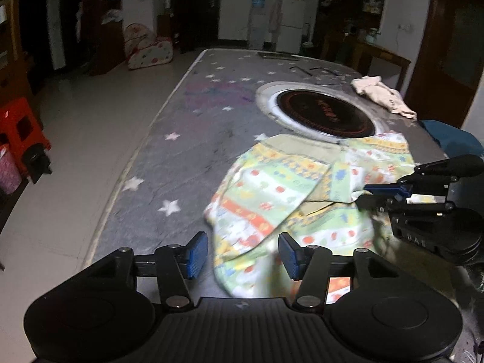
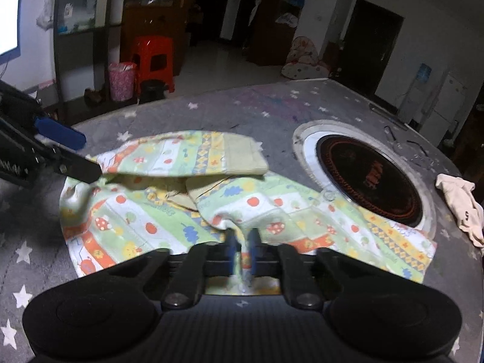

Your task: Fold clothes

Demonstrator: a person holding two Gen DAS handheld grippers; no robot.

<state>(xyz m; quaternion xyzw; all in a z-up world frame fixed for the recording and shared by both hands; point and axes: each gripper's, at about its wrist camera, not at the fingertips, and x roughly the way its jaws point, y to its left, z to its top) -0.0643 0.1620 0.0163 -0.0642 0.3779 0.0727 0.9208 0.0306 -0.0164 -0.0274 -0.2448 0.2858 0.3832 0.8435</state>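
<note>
patterned garment lies rumpled on the desk, right hand-held gripper pinching its near edge, left hand-held gripper open, holding nothing.

Open tabletop lies to your left of the garment, clear to the edge. Ahead, the round hob sits flush just beyond the garment. A cream cloth lies past the hob. Your right claw crowds the garment's right side.
</note>
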